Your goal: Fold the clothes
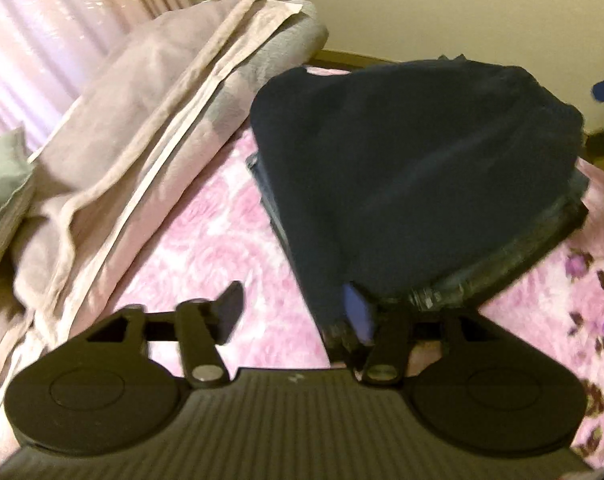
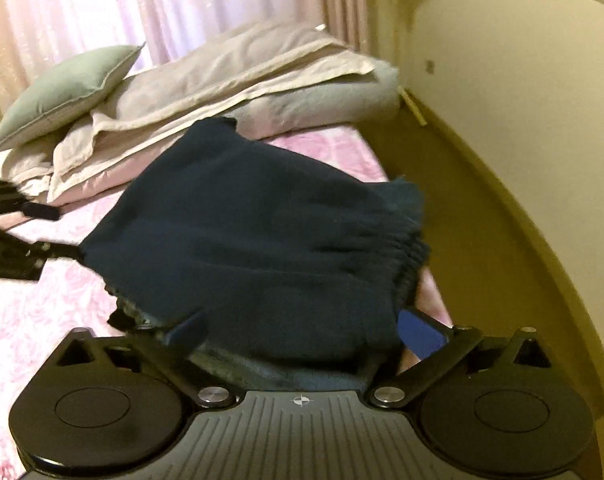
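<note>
the dark navy knitted garment [image 2: 257, 236] lies doubled over on the pink flowered bed [image 1: 221, 248], beside the beige quilt [image 1: 113, 152]. left gripper [image 1: 293, 312] and right gripper [image 2: 302, 330] jaws stand open, pressing nothing. it probably needs another fold.

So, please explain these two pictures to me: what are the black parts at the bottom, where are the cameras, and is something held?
There is no robot here. A person holds a two-finger gripper in each hand, and a wide-angle camera on each one looks forward along its fingers. The black parts at the bottom are the tools themselves.

One picture is the view from the left gripper, the other from the right gripper. On the pink flowered bedspread lies a dark navy folded garment. Behind it are a beige folded quilt and a grey-green pillow.

Both grippers are open at the garment's near edge. The cloth lies over one finger of the left gripper and between the right gripper's fingers. As far as these blurred pictures show, neither is pinching it.
</note>
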A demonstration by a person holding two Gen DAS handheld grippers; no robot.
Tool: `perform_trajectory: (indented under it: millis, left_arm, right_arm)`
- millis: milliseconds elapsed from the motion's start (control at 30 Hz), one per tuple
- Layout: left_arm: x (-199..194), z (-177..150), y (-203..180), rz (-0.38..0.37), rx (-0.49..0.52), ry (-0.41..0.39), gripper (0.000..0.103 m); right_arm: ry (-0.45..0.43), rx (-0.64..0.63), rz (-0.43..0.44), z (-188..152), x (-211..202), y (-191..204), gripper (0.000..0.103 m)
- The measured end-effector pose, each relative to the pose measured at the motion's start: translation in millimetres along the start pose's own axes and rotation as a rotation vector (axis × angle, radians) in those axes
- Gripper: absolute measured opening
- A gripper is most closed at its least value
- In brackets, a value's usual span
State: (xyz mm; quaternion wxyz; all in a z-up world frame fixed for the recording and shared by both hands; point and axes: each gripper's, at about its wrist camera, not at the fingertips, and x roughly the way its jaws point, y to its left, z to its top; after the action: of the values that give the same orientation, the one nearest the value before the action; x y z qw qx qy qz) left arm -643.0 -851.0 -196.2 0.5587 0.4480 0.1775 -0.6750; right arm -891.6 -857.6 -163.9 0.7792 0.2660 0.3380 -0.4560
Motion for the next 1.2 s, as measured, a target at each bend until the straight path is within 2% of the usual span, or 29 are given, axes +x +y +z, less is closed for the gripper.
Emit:
perform_trajectory:
  millis: [67,233,333,433,633,800,967,1200]
  left_arm:
    - [-18,-20,-1,-0.002,-0.045,-0.001,0.083]
    - [-80,-72,10,-0.06,-0.282,0.01,0.095]
    - [-117,-95,17,-0.093,-0.388,-0.009,0.096]
    - [-146,-113,26,-0.119,-0.452,-0.023,0.096]
    - [-192,-130,23,-0.126,-0.382,-0.091,0.096]
    - [-209,-134,6,-0.052,-0.339,-0.075,0.099]
    - [-216,-137,-7,-0.074,-0.407,-0.033,0.099]
    - [-234,-126,-34,0.003,-0.336,-0.065,0.098]
  right_arm:
    - [0.008,0.025,-0.022,-13,-20,12,0.103]
    - [0.027,0.062,-0.091,-45,-70,59,0.103]
    - [0.038,0.096,-0.119,-61,-99,86,0.103]
    - [0.034,0.119,-0.141,-69,-125,110,0.103]
    - [0.019,0.126,-0.202,-77,-167,152,0.103]
    - [0.0,0.144,-0.258,-87,-196,172,0.103]
    - [-0.003,0.129,-0.287,-94,-219,178,0.103]
    - [0.004,0.112,-0.295,-93,-223,168,0.103]
